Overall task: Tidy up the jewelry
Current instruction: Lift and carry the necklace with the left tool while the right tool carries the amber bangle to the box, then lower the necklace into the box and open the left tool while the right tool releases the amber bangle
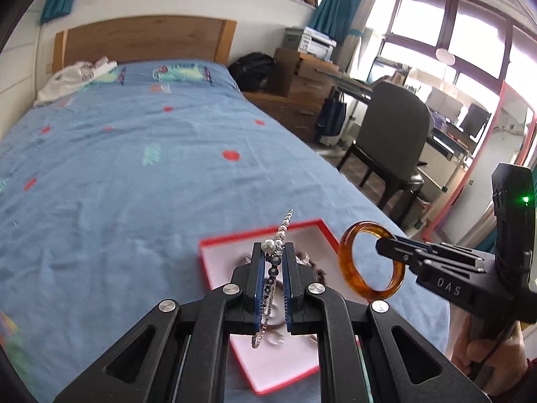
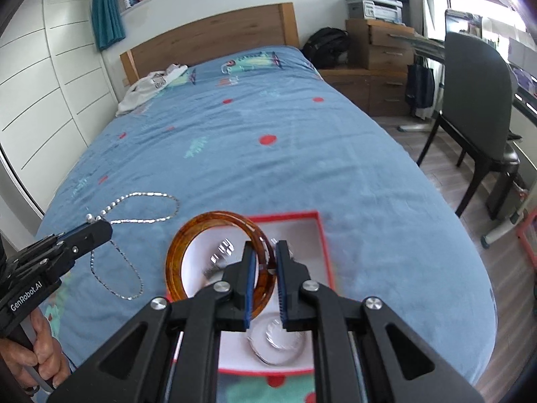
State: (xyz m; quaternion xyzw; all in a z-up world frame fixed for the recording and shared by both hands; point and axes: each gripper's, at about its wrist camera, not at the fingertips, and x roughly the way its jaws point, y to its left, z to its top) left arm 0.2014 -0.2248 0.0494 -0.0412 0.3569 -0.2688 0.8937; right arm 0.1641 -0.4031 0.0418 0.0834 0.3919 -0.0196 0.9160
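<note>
My left gripper (image 1: 273, 252) is shut on a silver chain necklace with pearls (image 1: 280, 231), held in the air; its loops hang over the blue bed in the right wrist view (image 2: 141, 208). My right gripper (image 2: 265, 255) is shut on an amber bangle (image 2: 214, 258), held above the red jewelry box (image 2: 320, 235). The bangle also shows in the left wrist view (image 1: 371, 260), right of the box (image 1: 214, 245). Inside the white-lined box lie a clear bangle (image 2: 277, 344) and small silver pieces (image 2: 220, 255).
The box sits near the foot of a blue bedspread (image 2: 251, 134). White clothing (image 2: 151, 87) lies by the wooden headboard. A dark chair (image 2: 476, 100), desk and drawers stand to the right of the bed.
</note>
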